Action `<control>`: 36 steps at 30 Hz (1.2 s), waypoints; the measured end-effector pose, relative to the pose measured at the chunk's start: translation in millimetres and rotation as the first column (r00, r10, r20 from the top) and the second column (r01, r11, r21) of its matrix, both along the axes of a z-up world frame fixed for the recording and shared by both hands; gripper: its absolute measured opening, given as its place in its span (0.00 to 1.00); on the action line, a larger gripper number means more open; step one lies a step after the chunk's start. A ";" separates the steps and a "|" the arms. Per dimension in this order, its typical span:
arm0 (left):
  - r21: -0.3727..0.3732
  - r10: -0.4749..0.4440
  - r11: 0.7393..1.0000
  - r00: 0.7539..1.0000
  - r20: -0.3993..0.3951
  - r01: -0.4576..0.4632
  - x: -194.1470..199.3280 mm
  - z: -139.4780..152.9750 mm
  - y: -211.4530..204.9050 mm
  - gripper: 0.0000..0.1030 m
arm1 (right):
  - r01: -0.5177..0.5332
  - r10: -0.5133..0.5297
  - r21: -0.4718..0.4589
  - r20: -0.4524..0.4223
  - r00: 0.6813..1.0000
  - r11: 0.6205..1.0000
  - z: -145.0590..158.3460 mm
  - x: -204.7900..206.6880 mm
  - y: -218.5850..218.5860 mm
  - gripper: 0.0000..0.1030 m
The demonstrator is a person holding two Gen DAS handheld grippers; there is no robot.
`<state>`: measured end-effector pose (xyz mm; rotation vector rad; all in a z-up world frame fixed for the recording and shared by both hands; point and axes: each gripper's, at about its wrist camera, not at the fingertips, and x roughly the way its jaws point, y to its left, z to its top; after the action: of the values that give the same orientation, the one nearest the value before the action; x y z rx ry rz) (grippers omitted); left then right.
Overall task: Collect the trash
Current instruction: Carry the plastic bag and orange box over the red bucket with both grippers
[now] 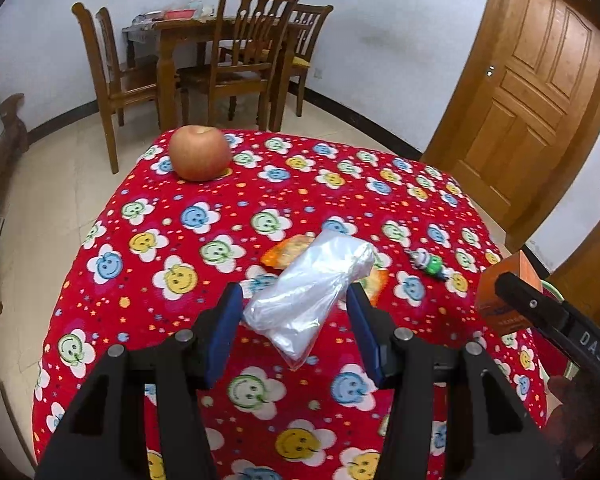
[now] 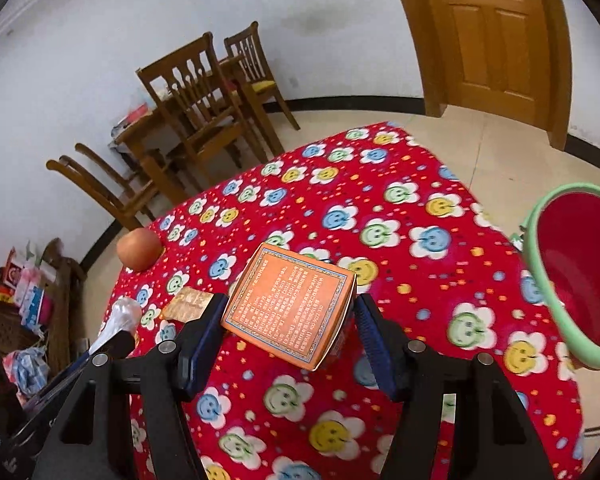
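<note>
Red smiley-flower tablecloth (image 1: 228, 200) taken as the landmark throughout. Above its near-centre, left gripper (image 1: 296, 300) part open, blue pads closed against a crumpled clear plastic bag (image 1: 308, 292), lifted clear of the cloth and tilted. Beneath and just beyond the bag, lying on the cloth, an orange snack wrapper (image 1: 286, 250). To the right of that on the cloth, a small green-and-white candy wrapper (image 1: 430, 264). At the cloth's far left corner, an apple (image 1: 199, 152) resting upright. Over the cloth's right side, right gripper (image 2: 288, 316) roughly half open, clamped on an orange printed box (image 2: 288, 304), raised off the cloth and tilted; firm pad contact on its right edge looks likely, though partly hidden. Off the cloth's right edge, a red bucket with green rim (image 2: 540, 264), mouth turned toward the box.
</note>
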<state>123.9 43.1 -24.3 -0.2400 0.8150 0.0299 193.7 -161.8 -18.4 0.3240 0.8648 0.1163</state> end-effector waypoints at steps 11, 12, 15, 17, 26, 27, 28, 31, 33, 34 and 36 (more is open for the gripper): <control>-0.002 -0.096 0.995 0.995 0.008 0.096 -0.9 11.6 -42.9 0.52 | 0.092 -0.091 -0.001 0.047 0.995 0.996 18.4 -28.2 -54.8 0.64; -0.001 -0.107 0.994 0.994 0.008 0.107 -0.6 12.5 -48.1 0.52 | 0.101 -0.101 -0.001 0.049 0.994 0.995 19.4 -30.0 -59.2 0.64; -0.003 -0.139 0.990 0.990 0.006 0.139 0.1 14.1 -62.4 0.52 | 0.136 -0.136 0.002 0.054 0.989 0.991 22.0 -36.4 -77.4 0.64; -0.006 -0.160 0.987 0.987 0.003 0.160 0.5 15.3 -72.8 0.52 | 0.158 -0.157 0.003 0.058 0.986 0.988 23.4 -40.5 -88.2 0.64; -0.008 -0.268 0.963 0.963 -0.002 0.268 5.6 20.9 -128.9 0.52 | 0.264 -0.264 -0.005 0.061 0.963 0.964 24.7 -59.6 -144.7 0.64; -0.008 -0.283 0.959 0.959 -0.002 0.283 6.3 21.7 -135.7 0.52 | 0.279 -0.278 -0.006 0.060 0.959 0.960 24.4 -61.8 -151.7 0.64; -0.008 -0.299 0.954 0.954 -0.001 0.299 7.0 22.3 -142.7 0.52 | 0.292 -0.292 -0.008 0.058 0.955 0.956 23.8 -63.8 -158.3 0.64; -0.007 -0.343 0.939 0.939 -0.002 0.343 9.8 23.2 -162.9 0.52 | 0.331 -0.330 -0.012 0.055 0.942 0.944 21.5 -68.7 -175.2 0.64; -0.005 -0.370 0.929 0.929 0.000 0.370 10.6 24.5 -176.5 0.52 | 0.359 -0.358 -0.018 0.052 0.932 0.933 18.7 -71.2 -187.8 0.64; -0.004 -0.384 0.923 0.923 0.001 0.384 11.2 24.8 -183.5 0.52 | 0.371 -0.370 -0.020 0.050 0.928 0.928 17.1 -72.2 -193.2 0.64; -0.004 -0.410 0.912 0.912 0.001 0.410 12.6 25.3 -196.9 0.52 | 0.397 -0.396 -0.023 0.039 0.918 0.918 12.5 -73.5 -205.3 0.64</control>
<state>136.5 -153.8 1.0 -0.0678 0.8524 -0.3681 120.3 -367.2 -5.9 0.4619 0.7508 -0.2683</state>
